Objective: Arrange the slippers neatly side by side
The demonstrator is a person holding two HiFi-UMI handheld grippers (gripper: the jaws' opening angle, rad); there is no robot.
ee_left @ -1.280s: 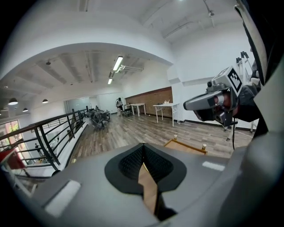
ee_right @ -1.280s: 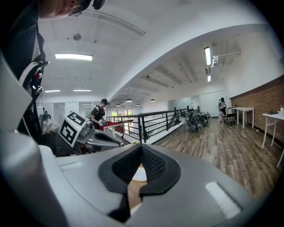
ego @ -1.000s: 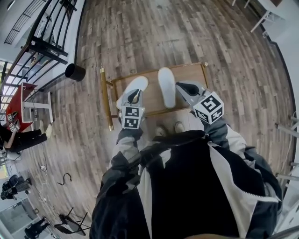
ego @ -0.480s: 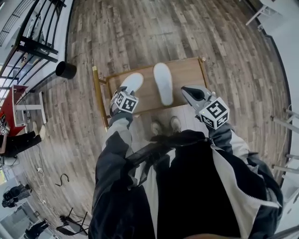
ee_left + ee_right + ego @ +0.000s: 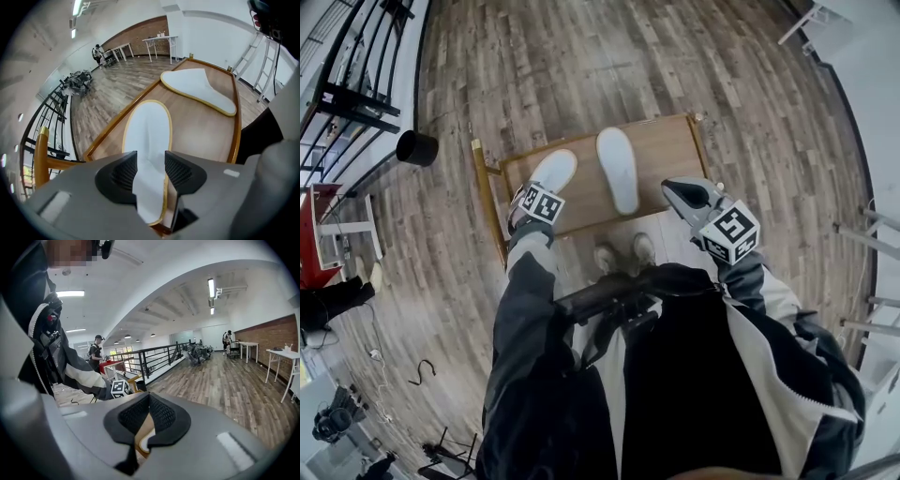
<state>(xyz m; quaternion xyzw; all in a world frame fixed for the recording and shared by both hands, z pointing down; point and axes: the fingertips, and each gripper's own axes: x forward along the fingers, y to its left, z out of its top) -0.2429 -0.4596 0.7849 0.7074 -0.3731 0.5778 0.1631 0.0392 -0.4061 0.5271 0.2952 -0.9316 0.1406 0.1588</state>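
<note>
Two white slippers lie on a low wooden table (image 5: 675, 141). The left slipper (image 5: 553, 171) is angled; the right slipper (image 5: 618, 169) lies straighter, a gap apart. My left gripper (image 5: 525, 194) points steeply down over the left slipper's heel end. In the left gripper view its jaws have just been opening and stand open (image 5: 150, 171), with that slipper (image 5: 147, 131) between them and the pads not pressing on it. The other slipper (image 5: 199, 89) lies farther off. My right gripper (image 5: 668, 187) hovers shut and empty at the table's near right edge (image 5: 149, 416).
The table has a raised rim (image 5: 236, 117) and gold legs. A black bin (image 5: 415, 148) and a railing (image 5: 347, 94) stand at the left. The person's shoes (image 5: 619, 255) are just before the table. Another person (image 5: 96, 352) stands far off by the railing.
My left gripper has dropped and tipped downward onto the left slipper's heel end, and its jaws have opened. The right gripper has stayed about where it was.
</note>
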